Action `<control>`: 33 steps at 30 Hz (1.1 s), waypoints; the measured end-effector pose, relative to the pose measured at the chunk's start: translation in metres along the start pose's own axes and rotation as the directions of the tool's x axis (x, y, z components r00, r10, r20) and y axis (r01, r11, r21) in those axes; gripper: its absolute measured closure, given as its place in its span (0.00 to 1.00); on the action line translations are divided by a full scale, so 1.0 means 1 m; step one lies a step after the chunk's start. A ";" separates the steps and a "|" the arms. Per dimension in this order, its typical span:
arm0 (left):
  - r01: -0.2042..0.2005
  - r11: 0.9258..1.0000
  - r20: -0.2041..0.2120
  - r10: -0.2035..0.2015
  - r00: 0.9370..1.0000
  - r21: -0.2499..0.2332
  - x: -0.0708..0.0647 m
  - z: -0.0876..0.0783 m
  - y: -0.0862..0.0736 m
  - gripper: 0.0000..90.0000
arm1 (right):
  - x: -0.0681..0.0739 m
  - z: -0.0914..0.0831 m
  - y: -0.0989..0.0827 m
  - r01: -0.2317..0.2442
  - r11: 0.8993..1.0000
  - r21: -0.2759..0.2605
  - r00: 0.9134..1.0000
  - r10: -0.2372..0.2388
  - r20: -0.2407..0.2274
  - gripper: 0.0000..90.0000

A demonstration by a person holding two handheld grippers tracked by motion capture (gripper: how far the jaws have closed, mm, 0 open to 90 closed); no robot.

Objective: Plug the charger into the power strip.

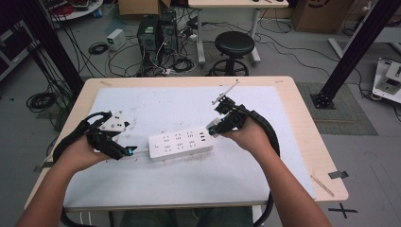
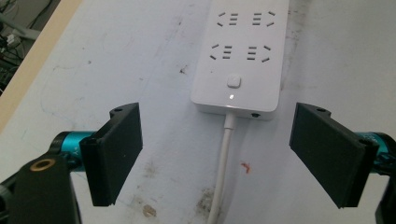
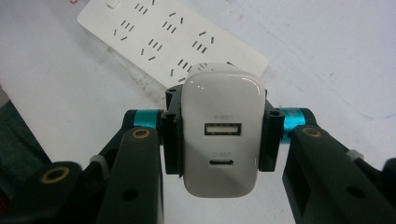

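My right hand-held gripper [image 3: 218, 135] is clenched on a white charger [image 3: 219, 135], its jaws pressing the two flat sides, the face with the two ports turned toward my camera. In the high view that hand-held gripper [image 1: 215, 127] sits at the right end of the strip [image 1: 180, 143], which lies on the white mat of the worktop [image 1: 302, 127], its long axis running roughly left to right across it, tilted a little. From my right gripper view the strip [image 3: 173, 37] lies just beyond and below the charger, its rows of sockets running away toward the upper left; the nearest sockets are right behind the charger's top edge. I cannot see the prongs, so I judge them to point at the strip.

My left hand-held gripper [image 2: 233, 154] is released, jaws wide apart, at the strip's [image 2: 238, 56] opposite end, where the switch [image 2: 234, 81] and the cable [image 2: 224, 163] are. The cable runs between the jaws without touching either.

The right hand is the nearer one for plugging in; the left could steady the switch end. The risk I see is prongs meeting the slots at a slant.
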State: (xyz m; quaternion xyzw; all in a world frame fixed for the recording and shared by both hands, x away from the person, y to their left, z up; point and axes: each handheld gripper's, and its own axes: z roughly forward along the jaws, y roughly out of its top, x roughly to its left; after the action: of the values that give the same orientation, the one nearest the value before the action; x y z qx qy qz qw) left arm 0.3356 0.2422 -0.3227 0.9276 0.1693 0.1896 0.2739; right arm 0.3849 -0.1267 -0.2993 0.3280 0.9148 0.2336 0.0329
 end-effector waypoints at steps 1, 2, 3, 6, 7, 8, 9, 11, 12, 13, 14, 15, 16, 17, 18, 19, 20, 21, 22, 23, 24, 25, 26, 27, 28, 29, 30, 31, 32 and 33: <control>0.012 0.999 0.005 -0.012 1.000 0.033 0.005 0.000 0.001 0.19 | 0.000 0.000 0.000 0.000 1.000 0.000 1.000 0.000 0.000 0.71; 0.014 0.999 0.006 -0.015 1.000 0.052 0.006 0.000 0.000 0.19 | 0.001 0.000 0.007 0.043 0.999 0.016 0.999 -0.043 -0.016 0.71; 0.020 0.997 0.009 -0.020 1.000 0.068 0.007 0.001 -0.001 0.19 | 0.001 -0.001 0.010 0.053 0.998 0.021 0.998 -0.053 -0.019 0.71; 0.039 0.996 0.023 -0.041 0.999 0.086 0.006 0.000 -0.004 0.19 | 0.001 0.000 0.020 0.099 0.995 0.033 0.994 -0.097 -0.054 0.71; 0.041 0.995 0.025 -0.044 0.999 0.091 0.005 0.000 -0.005 0.19 | 0.001 0.002 0.024 0.126 0.991 0.047 0.990 -0.123 -0.065 0.71; 0.036 0.994 0.022 -0.038 0.999 0.100 0.005 -0.001 -0.006 0.19 | 0.000 0.004 0.028 0.146 0.987 0.060 0.987 -0.142 -0.071 0.71; 0.037 0.994 0.022 -0.039 0.999 0.104 0.004 -0.002 -0.008 0.19 | 0.000 0.007 0.032 0.172 0.982 0.077 0.983 -0.167 -0.076 0.71; 0.038 0.993 0.031 -0.042 0.999 0.116 0.004 -0.003 -0.010 0.19 | 0.000 0.010 0.036 0.199 0.977 0.081 0.978 -0.192 -0.087 0.71; 0.038 0.993 0.031 -0.042 0.999 0.116 0.004 -0.003 -0.010 0.19 | 0.000 0.010 0.036 0.199 0.977 0.081 0.978 -0.192 -0.087 0.71; 0.053 0.992 0.034 -0.057 0.998 0.116 0.004 -0.006 -0.013 0.19 | -0.001 0.022 0.053 0.264 0.957 0.121 0.962 -0.251 -0.108 0.71; 0.053 0.992 0.034 -0.057 0.998 0.116 0.004 -0.006 -0.013 0.19 | -0.001 0.022 0.053 0.264 0.957 0.121 0.962 -0.251 -0.108 0.71; 0.053 0.992 0.034 -0.057 0.998 0.116 0.004 -0.006 -0.013 0.19 | -0.001 0.024 0.056 0.275 0.953 0.128 0.959 -0.262 -0.108 0.71; 0.054 0.991 0.031 -0.058 0.998 0.121 0.006 -0.008 -0.015 0.19 | -0.001 0.024 0.056 0.275 0.953 0.128 0.959 -0.262 -0.108 0.71; 0.058 0.991 0.033 -0.062 0.998 0.118 0.005 -0.008 -0.016 0.19 | -0.001 0.030 0.064 0.324 0.936 0.136 0.942 -0.305 -0.138 0.71; 0.053 0.992 0.030 -0.057 0.998 0.114 0.005 -0.008 -0.017 0.20 | -0.001 0.033 0.067 0.343 0.928 0.143 0.936 -0.325 -0.138 0.71; 0.059 0.992 0.029 -0.062 0.998 0.112 0.005 -0.008 -0.018 0.20 | -0.001 0.036 0.069 0.361 0.919 0.156 0.930 -0.341 -0.140 0.71; 0.059 0.992 0.029 -0.062 0.998 0.112 0.005 -0.008 -0.018 0.20 | -0.001 0.036 0.069 0.361 0.919 0.156 0.930 -0.341 -0.140 0.71; 0.059 0.992 0.029 -0.062 0.998 0.112 0.005 -0.008 -0.018 0.20 | 0.000 0.038 0.072 0.379 0.911 0.162 0.923 -0.360 -0.137 0.71; 0.052 0.992 0.037 -0.057 0.998 0.115 0.004 -0.009 -0.020 0.20 | 0.000 0.045 0.077 0.446 0.879 0.171 0.893 -0.424 -0.149 0.71; 0.052 0.992 0.037 -0.057 0.998 0.115 0.004 -0.009 -0.020 0.20 | 0.000 0.045 0.077 0.446 0.879 0.171 0.893 -0.424 -0.149 0.71; 0.058 0.993 0.031 -0.061 0.998 0.107 0.004 -0.009 -0.021 0.20 | 0.001 0.050 0.080 0.477 0.859 0.186 0.877 -0.453 -0.161 0.71; 0.058 0.993 0.031 -0.061 0.998 0.107 0.004 -0.009 -0.021 0.20 | 0.001 0.050 0.080 0.477 0.859 0.186 0.877 -0.453 -0.161 0.71; 0.052 0.992 0.028 -0.055 0.998 0.111 0.004 -0.010 -0.021 0.20 | 0.001 0.053 0.081 0.497 0.845 0.196 0.867 -0.471 -0.164 0.71; 0.052 0.992 0.028 -0.055 0.998 0.111 0.004 -0.010 -0.021 0.20 | 0.001 0.053 0.081 0.497 0.845 0.196 0.867 -0.471 -0.164 0.71; 0.063 0.992 0.022 -0.066 0.998 0.112 0.004 -0.010 -0.022 0.20 | 0.004 0.060 0.086 0.530 0.817 0.225 0.847 -0.502 -0.174 0.71; 0.067 0.991 0.017 -0.069 0.997 0.113 0.004 -0.011 -0.022 0.20 | 0.004 0.062 0.087 0.555 0.803 0.218 0.832 -0.526 -0.176 0.71; 0.067 0.991 0.017 -0.069 0.997 0.113 0.004 -0.011 -0.022 0.20 | 0.004 0.062 0.087 0.555 0.803 0.218 0.832 -0.526 -0.176 0.71; 0.070 0.991 0.020 -0.072 0.997 0.116 0.004 -0.011 -0.022 0.20 | 0.004 0.063 0.088 0.561 0.800 0.213 0.827 -0.533 -0.179 0.71; 0.068 0.991 0.020 -0.071 0.997 0.114 0.004 -0.011 -0.022 0.20 | 0.005 0.065 0.090 0.578 0.788 0.212 0.815 -0.546 -0.195 0.71; 0.063 0.991 0.021 -0.066 0.998 0.117 0.004 -0.012 -0.023 0.20 | 0.006 0.066 0.091 0.592 0.778 0.212 0.805 -0.559 -0.196 0.71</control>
State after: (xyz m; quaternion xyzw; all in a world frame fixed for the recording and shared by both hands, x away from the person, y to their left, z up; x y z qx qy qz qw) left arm 0.3295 0.2671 -0.3254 0.9383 0.2064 0.1588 0.2276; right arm 0.4477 -0.0352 -0.3169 0.0187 0.9939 0.1086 0.0030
